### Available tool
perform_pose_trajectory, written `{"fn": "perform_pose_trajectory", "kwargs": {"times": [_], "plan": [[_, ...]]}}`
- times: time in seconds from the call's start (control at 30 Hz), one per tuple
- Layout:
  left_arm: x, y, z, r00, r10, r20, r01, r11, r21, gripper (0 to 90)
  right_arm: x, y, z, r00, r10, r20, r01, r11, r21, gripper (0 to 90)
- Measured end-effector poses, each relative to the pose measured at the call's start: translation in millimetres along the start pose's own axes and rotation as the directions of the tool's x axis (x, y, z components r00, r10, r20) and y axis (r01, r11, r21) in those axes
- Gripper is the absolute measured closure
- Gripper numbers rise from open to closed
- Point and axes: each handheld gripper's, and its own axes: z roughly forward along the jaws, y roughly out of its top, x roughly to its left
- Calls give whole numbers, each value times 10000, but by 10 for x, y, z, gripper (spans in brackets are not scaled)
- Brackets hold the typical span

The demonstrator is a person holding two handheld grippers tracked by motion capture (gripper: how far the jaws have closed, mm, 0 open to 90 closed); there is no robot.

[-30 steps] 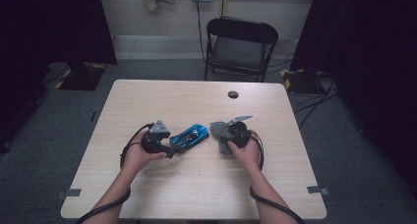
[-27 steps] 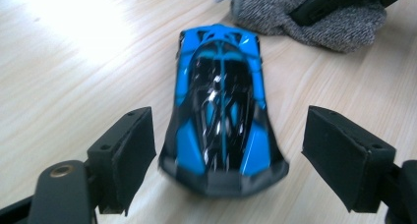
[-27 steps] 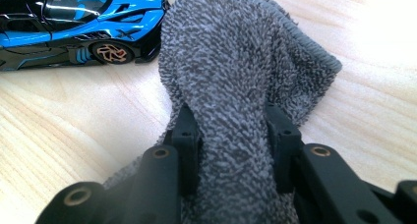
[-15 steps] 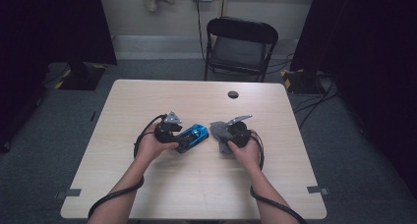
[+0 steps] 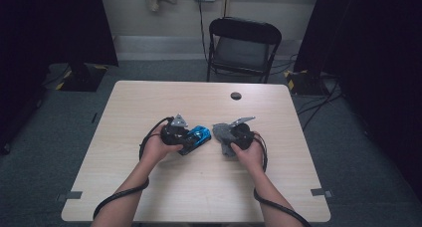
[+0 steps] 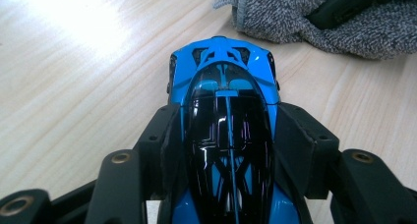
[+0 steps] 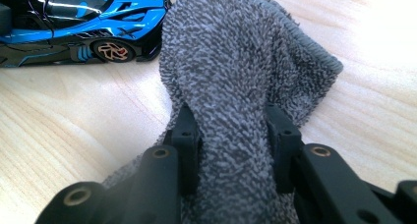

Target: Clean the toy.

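A blue and black toy car (image 5: 198, 136) lies at the middle of the wooden table (image 5: 199, 197). My left gripper (image 5: 191, 140) comes at it from the left. In the left gripper view its jaws have just been closing, and the black pads (image 6: 169, 135) now press on both sides of the car (image 6: 228, 81). A grey towelling cloth (image 5: 221, 132) lies just right of the car. My right gripper (image 5: 228, 140) is shut on a bunched fold of the cloth (image 7: 236, 47), which rises between its jaws. The car (image 7: 74, 17) rests beside that cloth.
A small black round disc (image 5: 236, 95) sits near the table's far edge. A black folding chair (image 5: 244, 48) stands behind the table. Cables trail from both grippers back along the forearms.
The left hand slid right up to the car, and its jaws closed in around the car's body. The right hand and the cloth kept still.
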Motion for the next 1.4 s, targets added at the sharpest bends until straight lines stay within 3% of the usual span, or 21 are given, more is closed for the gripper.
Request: {"fn": "perform_pose_trajectory", "kwargs": {"times": [0.33, 0.47, 0.8, 1.0, 1.2, 1.4], "plan": [[8, -26, -14, 10000, 52, 67, -52, 10000, -63, 447, 7, 3, -4, 9999, 110, 51, -110, 9999, -6, 651], [12, -30, -12, 9999, 2, 118, -1, 9999, -105, 447, 46, 19, -47, 9995, 15, 300, -9, 9998, -184, 663], [4, -6, -9, 10000, -59, 50, 59, 10000, 39, 449, 254, 25, -77, 9982, -33, -592, 20, 9998, -211, 668], [-10, -15, -19, 9999, -108, -46, 108, 9999, 44, 450, 399, 26, 16, 9969, 35, -788, -47, 9999, -143, 670], [-21, -11, -21, 9999, -87, -96, 88, 9999, 91, 451, 548, 77, 54, 9960, -300, -842, 303, 9995, 23, 672], [-20, -25, -23, 9999, -102, -87, 102, 9999, -1, 451, 574, 91, 61, 9956, -277, -893, 284, 9996, 69, 660]]}}
